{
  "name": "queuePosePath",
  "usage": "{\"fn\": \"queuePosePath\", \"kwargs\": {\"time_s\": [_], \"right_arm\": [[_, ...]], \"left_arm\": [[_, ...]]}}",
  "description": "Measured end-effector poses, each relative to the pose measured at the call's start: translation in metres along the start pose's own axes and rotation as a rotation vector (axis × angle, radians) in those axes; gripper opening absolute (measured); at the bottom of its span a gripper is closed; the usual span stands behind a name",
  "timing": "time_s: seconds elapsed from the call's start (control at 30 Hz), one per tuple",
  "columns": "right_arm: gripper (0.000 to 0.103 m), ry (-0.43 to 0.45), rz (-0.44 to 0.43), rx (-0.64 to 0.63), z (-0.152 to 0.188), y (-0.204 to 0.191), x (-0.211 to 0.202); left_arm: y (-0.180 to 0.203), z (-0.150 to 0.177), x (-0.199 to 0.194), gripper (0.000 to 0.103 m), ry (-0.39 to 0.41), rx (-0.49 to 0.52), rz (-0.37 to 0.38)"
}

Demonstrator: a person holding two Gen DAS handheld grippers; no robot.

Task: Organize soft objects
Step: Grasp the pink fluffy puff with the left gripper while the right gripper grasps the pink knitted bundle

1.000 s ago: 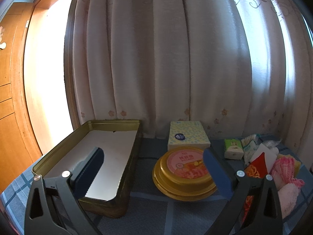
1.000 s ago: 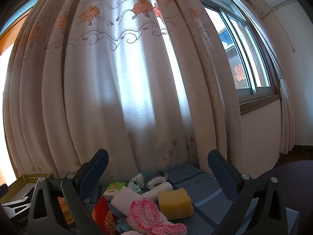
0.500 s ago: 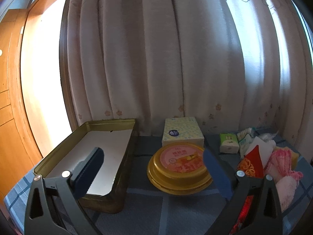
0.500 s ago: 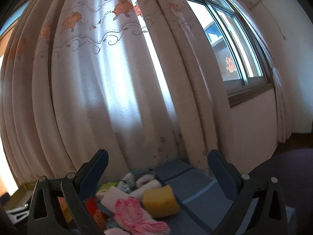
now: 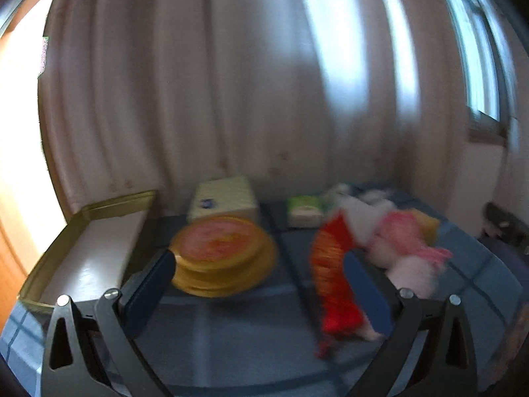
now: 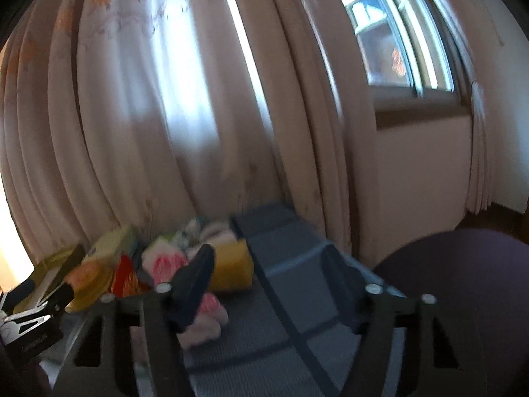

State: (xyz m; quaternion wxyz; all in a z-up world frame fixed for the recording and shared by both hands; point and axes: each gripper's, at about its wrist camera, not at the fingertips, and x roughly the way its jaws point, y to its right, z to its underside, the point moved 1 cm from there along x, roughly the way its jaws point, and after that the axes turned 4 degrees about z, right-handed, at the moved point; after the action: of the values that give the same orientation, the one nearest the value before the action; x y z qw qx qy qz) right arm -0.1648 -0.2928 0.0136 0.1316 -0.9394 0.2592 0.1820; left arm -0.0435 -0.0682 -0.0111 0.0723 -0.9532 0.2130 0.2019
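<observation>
The soft things lie in a heap on the blue checked cloth: a pink knitted piece (image 5: 406, 231) (image 6: 165, 261), a pale fluffy piece (image 5: 413, 274) (image 6: 205, 317), a yellow sponge (image 5: 428, 223) (image 6: 231, 268) and a red packet (image 5: 330, 281) (image 6: 124, 274). My left gripper (image 5: 261, 284) is open and empty, its right finger just in front of the red packet. My right gripper (image 6: 267, 281) has its jaws closing over bare cloth with nothing between them; the sponge sits just beyond its left finger. Both views are blurred.
An open gold tin tray (image 5: 89, 231) stands at the left, with a stack of round gold tins (image 5: 221, 254), a tissue box (image 5: 224, 198) and a green pack (image 5: 302, 210) beside it. Curtains close off the back. A dark purple seat (image 6: 463, 281) lies to the right.
The left view has swung right, bringing the soft heap towards its middle. The right gripper's jaws have narrowed, and its view has tipped down, with the heap now higher and to the left.
</observation>
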Motion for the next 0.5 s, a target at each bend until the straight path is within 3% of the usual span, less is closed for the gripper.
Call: {"fn": "queuePosePath", "kwargs": {"time_s": [0.3, 0.5], "right_arm": [[0.067, -0.046, -0.030, 0.042, 0.005, 0.020, -0.011], [0.067, -0.062, -0.053, 0.049, 0.006, 0.024, -0.013]], "left_arm": [[0.075, 0.009, 0.012, 0.086, -0.110, 0.190, 0.226], [0.097, 0.014, 0.026, 0.083, -0.192, 0.230, 0.291]]}}
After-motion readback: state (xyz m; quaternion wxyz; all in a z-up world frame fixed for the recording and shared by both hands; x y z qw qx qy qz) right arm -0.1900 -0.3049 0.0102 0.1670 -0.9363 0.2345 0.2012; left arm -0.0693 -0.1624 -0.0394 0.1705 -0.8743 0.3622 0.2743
